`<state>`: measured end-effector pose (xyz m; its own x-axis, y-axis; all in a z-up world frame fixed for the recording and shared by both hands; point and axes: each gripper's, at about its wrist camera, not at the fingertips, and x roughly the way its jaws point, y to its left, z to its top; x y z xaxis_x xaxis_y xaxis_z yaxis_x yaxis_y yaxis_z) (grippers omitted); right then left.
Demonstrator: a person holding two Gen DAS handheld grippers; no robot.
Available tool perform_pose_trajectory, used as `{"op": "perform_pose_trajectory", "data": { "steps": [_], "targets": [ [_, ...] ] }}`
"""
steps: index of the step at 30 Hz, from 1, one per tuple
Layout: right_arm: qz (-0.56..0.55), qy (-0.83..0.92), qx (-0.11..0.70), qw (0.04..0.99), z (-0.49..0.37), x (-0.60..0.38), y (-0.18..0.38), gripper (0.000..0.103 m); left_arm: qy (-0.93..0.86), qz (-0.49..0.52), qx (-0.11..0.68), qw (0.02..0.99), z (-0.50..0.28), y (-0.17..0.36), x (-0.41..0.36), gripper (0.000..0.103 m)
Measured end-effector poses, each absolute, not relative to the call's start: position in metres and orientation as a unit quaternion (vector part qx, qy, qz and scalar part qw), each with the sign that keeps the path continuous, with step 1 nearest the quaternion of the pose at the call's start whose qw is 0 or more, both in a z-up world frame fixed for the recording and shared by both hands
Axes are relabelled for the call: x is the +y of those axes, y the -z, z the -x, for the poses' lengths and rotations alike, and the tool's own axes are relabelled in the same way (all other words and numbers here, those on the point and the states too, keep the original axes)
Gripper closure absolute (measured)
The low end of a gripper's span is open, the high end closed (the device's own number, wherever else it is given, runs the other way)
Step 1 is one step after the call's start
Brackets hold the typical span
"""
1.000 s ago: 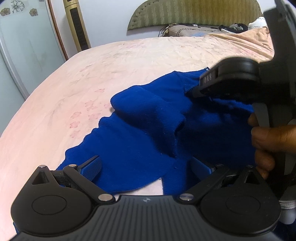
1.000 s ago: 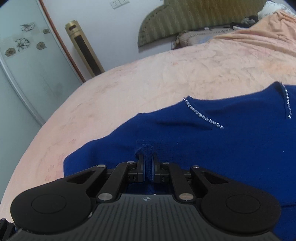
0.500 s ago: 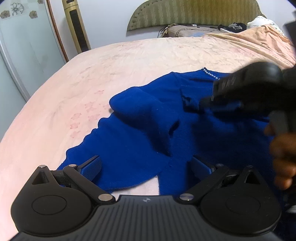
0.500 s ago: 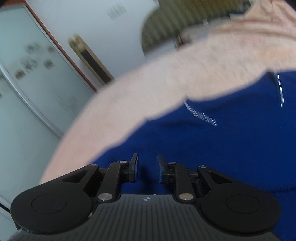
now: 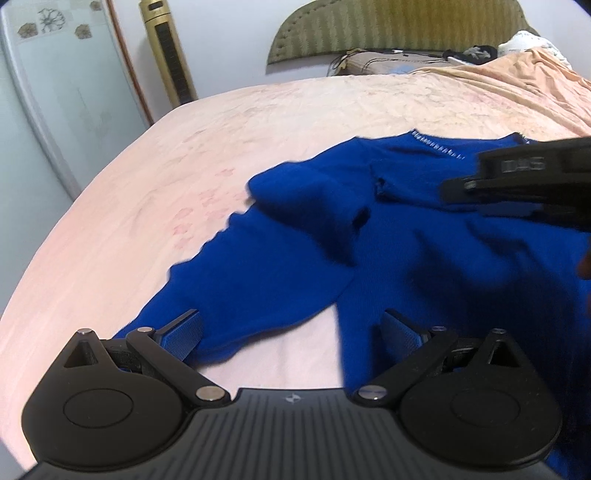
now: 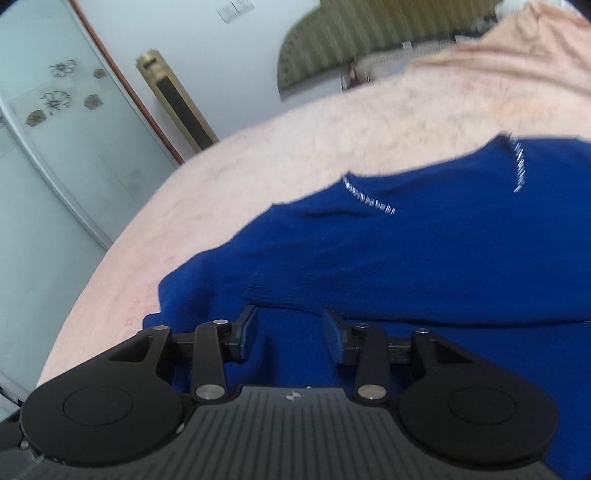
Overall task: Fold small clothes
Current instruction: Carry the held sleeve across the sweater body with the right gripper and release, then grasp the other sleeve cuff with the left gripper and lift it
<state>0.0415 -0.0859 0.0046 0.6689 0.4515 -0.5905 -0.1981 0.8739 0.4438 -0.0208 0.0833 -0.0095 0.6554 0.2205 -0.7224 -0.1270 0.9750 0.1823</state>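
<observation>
Blue sweater (image 5: 424, 258) lying on the pink bedspread (image 5: 184, 166), one sleeve (image 6: 280, 295) folded across the body; remaining folds looking undone. Right gripper (image 6: 290, 328) jaws just opening, cuff released. Left gripper (image 5: 291, 332) gaping, gripping nothing. Headboard (image 5: 399, 33) and glass wardrobe door (image 5: 55, 92) standing behind

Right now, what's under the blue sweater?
The blue sweater lies on a pink bedspread, which shows all around it and in the gap below its folded sleeve. Whatever lies beneath the fabric itself is covered and cannot be seen.
</observation>
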Motion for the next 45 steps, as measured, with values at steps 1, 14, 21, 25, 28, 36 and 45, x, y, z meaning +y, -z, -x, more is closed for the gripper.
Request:
{"op": "perform_pose_trajectory", "data": {
  "steps": [1, 14, 21, 25, 28, 36, 45],
  "targets": [
    [-0.166, -0.179, 0.356, 0.902, -0.035, -0.088, -0.006, 0.051, -0.102, -0.054, 0.407, 0.906, 0.026, 0.011, 0.087, 0.0],
    [-0.121, -0.221, 0.325, 0.911, 0.022, -0.073, -0.008, 0.044, -0.235, 0.015, 0.39, 0.89, 0.123, 0.002, 0.187, 0.0],
    [0.012, -0.329, 0.295, 0.897, 0.058, -0.013, -0.021, 0.035, -0.238, 0.008, 0.409, 0.881, 0.149, 0.01, 0.229, 0.0],
    [0.054, -0.353, 0.279, 0.891, 0.072, 0.011, -0.026, 0.032, -0.188, -0.066, 0.415, 0.888, 0.152, 0.026, 0.211, 0.0],
    [0.048, -0.356, 0.284, 0.889, 0.074, 0.014, -0.029, 0.031, -0.166, -0.088, 0.402, 0.896, 0.151, 0.031, 0.214, 0.002],
    [0.024, -0.318, 0.303, 0.898, 0.071, 0.006, -0.023, 0.027, -0.139, -0.07, 0.39, 0.908, 0.15, 0.015, 0.24, 0.095],
    [-0.011, -0.282, 0.309, 0.908, 0.064, -0.013, -0.02, 0.026, -0.303, -0.088, 0.261, 0.912, 0.121, -0.042, 0.334, 0.09]
  ]
}}
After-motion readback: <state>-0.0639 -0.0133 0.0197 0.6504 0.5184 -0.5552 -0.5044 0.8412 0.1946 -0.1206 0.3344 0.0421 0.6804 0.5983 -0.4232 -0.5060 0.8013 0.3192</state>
